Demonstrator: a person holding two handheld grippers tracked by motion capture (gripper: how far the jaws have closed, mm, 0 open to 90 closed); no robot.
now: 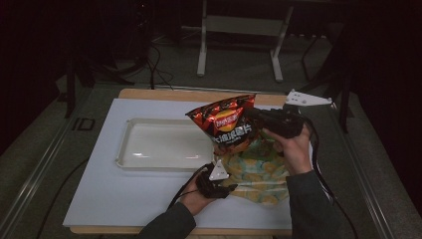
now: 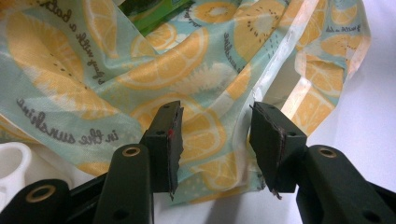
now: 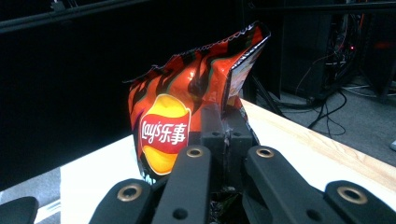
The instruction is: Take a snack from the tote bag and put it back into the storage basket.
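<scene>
A red and black Lay's crisp bag [image 1: 226, 122] hangs in the air over the table, pinched at its side by my right gripper [image 1: 259, 117]. In the right gripper view the jaws are pressed together on the crisp bag [image 3: 187, 116]. Below it lies a cloth bag printed with orange slices [image 1: 256, 172], its mouth towards the crisp bag. My left gripper [image 1: 230, 186] sits at the cloth bag's near left edge. In the left gripper view its jaws stand apart, with the cloth bag [image 2: 187, 88] just beyond and between them.
A clear shallow tray [image 1: 164, 144] lies on the white board [image 1: 124, 194] to the left of the bags. The wooden table edge [image 1: 199, 94] runs along the back. A white handle-like object [image 2: 11, 161] shows at the lower left of the left gripper view.
</scene>
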